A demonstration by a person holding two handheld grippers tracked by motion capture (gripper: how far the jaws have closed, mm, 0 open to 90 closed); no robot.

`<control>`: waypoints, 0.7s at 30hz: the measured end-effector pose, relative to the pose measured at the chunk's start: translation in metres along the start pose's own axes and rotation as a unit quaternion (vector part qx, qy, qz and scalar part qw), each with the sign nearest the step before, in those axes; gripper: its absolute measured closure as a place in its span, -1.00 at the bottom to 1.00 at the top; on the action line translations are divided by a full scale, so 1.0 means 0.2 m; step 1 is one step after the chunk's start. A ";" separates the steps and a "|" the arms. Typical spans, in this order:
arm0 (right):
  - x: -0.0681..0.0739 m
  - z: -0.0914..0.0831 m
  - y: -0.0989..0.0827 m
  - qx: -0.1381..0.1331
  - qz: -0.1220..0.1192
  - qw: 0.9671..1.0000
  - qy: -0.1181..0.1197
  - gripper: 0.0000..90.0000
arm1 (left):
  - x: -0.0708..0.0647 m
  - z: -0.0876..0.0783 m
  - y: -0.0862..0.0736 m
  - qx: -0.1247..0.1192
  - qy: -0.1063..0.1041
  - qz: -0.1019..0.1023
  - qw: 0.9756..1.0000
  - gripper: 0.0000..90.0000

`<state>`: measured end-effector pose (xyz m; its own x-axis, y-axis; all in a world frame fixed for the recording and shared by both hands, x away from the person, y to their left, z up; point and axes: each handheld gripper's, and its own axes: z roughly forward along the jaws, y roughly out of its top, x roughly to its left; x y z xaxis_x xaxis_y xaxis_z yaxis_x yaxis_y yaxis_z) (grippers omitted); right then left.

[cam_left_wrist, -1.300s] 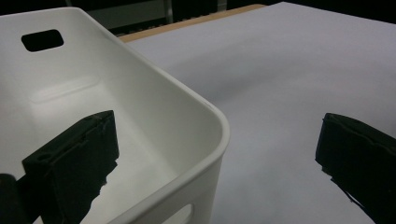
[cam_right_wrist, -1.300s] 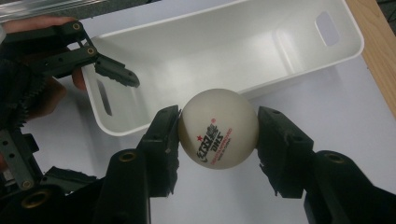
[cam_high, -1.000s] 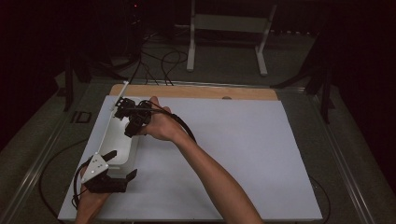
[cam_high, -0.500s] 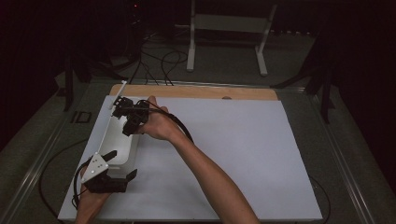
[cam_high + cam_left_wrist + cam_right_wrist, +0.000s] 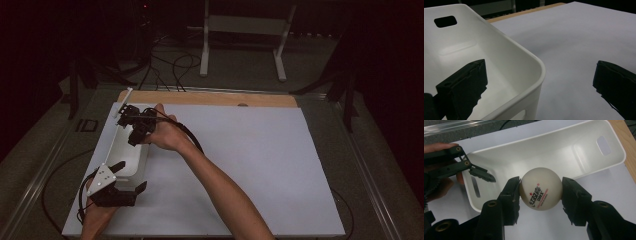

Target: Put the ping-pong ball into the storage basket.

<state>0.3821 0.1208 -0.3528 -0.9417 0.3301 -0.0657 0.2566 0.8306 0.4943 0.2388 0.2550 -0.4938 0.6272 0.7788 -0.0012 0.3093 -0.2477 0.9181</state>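
Note:
A white ping-pong ball [image 5: 540,188] with red and black print is pinched between the pads of my right gripper [image 5: 540,188]. It hangs just outside the long wall of a white plastic bin [image 5: 554,147]. From the high view the right gripper [image 5: 136,135] hovers over the bin's [image 5: 131,159] far half at the table's left. My left gripper [image 5: 129,176] stands open at the bin's near end. It straddles the corner wall [image 5: 534,75], one finger [image 5: 461,87] inside and the other [image 5: 616,85] outside. That inner finger [image 5: 482,174] also reaches into the bin in the right gripper view.
A white sheet [image 5: 260,160] covers the table, with a wooden strip [image 5: 210,98] along its far edge. Cables [image 5: 175,65] and a white metal stand [image 5: 240,45] lie on the floor behind. A small black object [image 5: 86,125] sits left of the sheet.

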 end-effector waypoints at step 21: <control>0.03 0.07 0.04 -0.006 -0.010 1.000 -0.002 0.11 | 0.00 0.00 0.00 0.001 0.001 0.001 1.000 -1.00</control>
<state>0.3809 0.1366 -0.3606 -0.9459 0.3147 -0.0790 0.2346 0.8315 0.5036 0.2394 0.2545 -0.4939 0.6261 0.7798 0.0025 0.3084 -0.2506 0.9176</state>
